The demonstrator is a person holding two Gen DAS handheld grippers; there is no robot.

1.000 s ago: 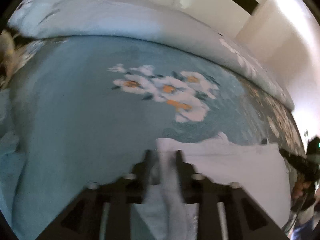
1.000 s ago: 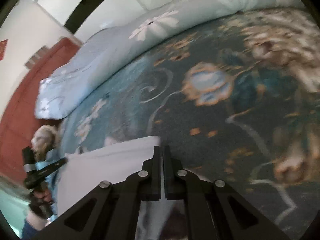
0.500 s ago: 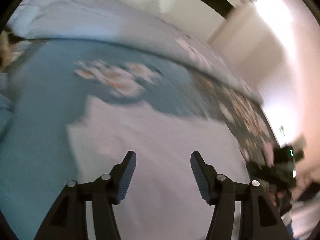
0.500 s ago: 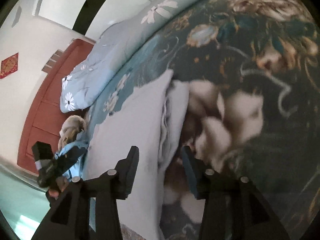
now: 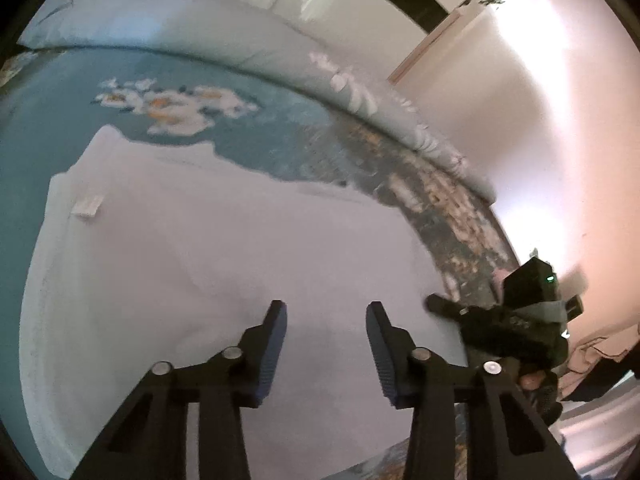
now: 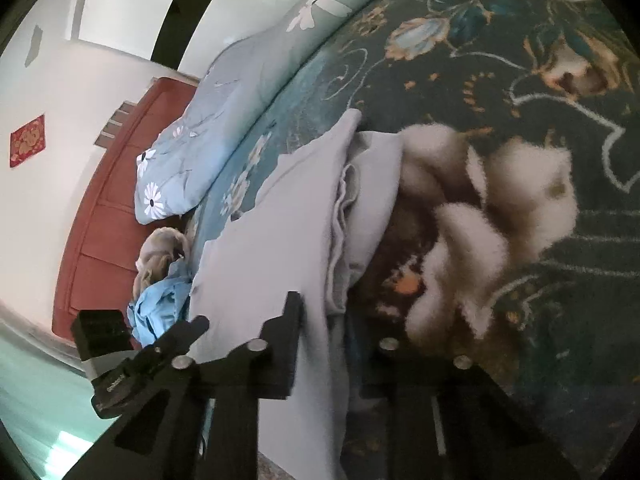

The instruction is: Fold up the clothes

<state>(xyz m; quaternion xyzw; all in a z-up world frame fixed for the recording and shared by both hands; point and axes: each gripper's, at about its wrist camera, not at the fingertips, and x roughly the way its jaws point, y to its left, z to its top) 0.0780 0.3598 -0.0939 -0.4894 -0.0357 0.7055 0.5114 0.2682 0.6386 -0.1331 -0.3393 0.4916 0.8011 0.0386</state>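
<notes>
My left hand-held gripper (image 5: pixel 326 334) hangs released, jaws spread wide and empty, over the pale garment (image 5: pixel 224 256) lying flat on the bed (image 5: pixel 48 120). A small label (image 5: pixel 86 205) shows near the garment's far left corner. My right hand-held gripper (image 6: pixel 332 350) is also parted and grips nothing, poised at the garment's layered right edge (image 6: pixel 344 216). A pillow (image 6: pixel 224 92) lies along the headboard (image 6: pixel 104 208), with blue clothes (image 6: pixel 158 304) heaped beside the garment.
</notes>
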